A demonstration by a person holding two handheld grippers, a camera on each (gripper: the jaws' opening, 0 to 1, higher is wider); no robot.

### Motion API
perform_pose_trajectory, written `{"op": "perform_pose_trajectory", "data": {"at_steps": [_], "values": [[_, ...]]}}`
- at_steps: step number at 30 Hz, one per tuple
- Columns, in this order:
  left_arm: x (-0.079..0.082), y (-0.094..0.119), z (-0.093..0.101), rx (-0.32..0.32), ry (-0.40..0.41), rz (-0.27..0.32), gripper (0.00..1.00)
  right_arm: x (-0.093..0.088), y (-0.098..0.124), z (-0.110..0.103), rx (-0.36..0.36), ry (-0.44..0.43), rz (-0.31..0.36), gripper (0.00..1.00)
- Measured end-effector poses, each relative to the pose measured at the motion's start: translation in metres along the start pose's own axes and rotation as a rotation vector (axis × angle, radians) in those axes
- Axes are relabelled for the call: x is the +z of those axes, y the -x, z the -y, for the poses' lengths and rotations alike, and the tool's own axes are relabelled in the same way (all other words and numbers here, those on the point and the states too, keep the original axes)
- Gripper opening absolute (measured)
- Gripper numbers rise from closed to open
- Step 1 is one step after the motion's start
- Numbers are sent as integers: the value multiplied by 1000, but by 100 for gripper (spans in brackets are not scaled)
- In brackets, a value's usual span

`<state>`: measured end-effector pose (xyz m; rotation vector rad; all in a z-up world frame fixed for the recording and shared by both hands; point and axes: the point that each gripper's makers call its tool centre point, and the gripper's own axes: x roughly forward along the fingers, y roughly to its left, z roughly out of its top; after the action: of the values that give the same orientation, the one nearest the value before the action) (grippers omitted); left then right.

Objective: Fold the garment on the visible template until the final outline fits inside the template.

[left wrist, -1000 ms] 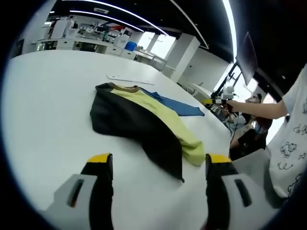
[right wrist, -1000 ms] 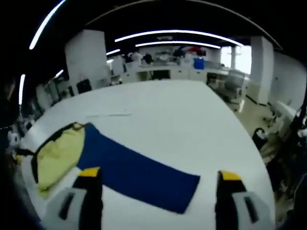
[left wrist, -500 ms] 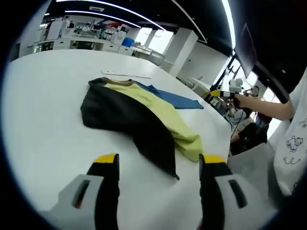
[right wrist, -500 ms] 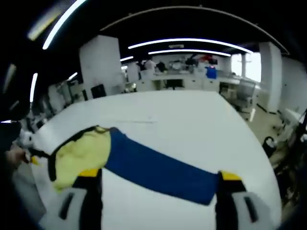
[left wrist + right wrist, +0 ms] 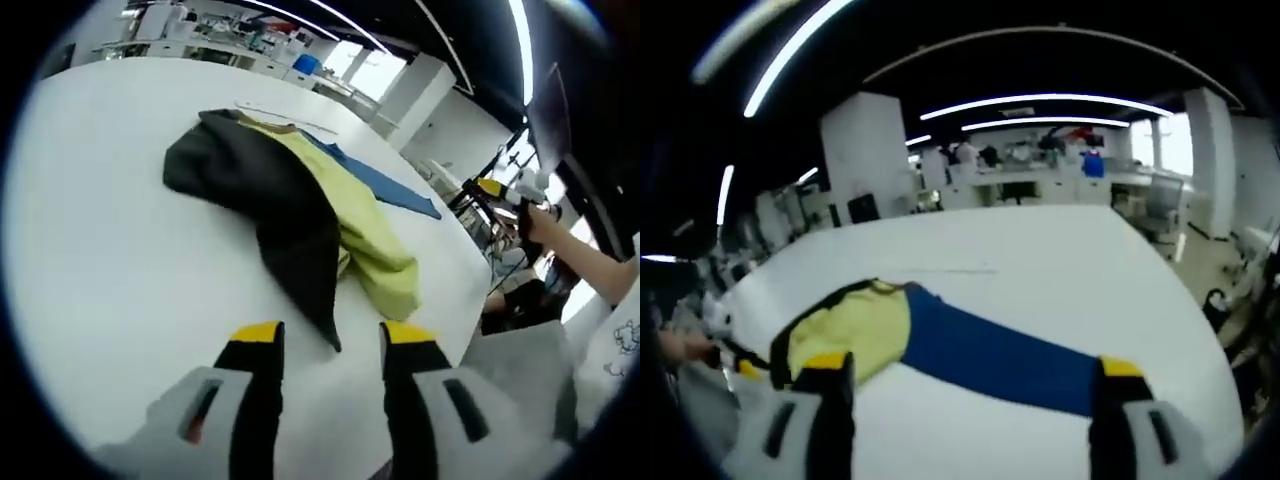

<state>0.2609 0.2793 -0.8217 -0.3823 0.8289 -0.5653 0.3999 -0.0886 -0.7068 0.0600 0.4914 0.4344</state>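
Right now your left gripper [image 5: 322, 342] hovers low over the white desk [image 5: 110, 230], fingers apart and empty, just short of the black tip of the garment [image 5: 290, 190]. Your right gripper [image 5: 970, 365] also has its fingers spread wide, with the garment's blue part lying flat between them.

I narrowed my left gripper's [image 5: 325, 340] jaws and brought it close to the garment's [image 5: 300, 205] black sleeve tip, while my right gripper [image 5: 970, 372] closed in over the blue sleeve [image 5: 990, 350].
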Motion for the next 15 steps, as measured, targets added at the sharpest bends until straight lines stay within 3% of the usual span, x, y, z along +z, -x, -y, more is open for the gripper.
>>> {"op": "perform_pose_trajectory", "data": {"at_steps": [8,15], "values": [[-8,-12,-5,27,22,-14,27,4,10,-13,22,-12,27,99],[-8,-13,-10,27,100,-10,0,-6,12,-27,49,-16,16,99]]}}
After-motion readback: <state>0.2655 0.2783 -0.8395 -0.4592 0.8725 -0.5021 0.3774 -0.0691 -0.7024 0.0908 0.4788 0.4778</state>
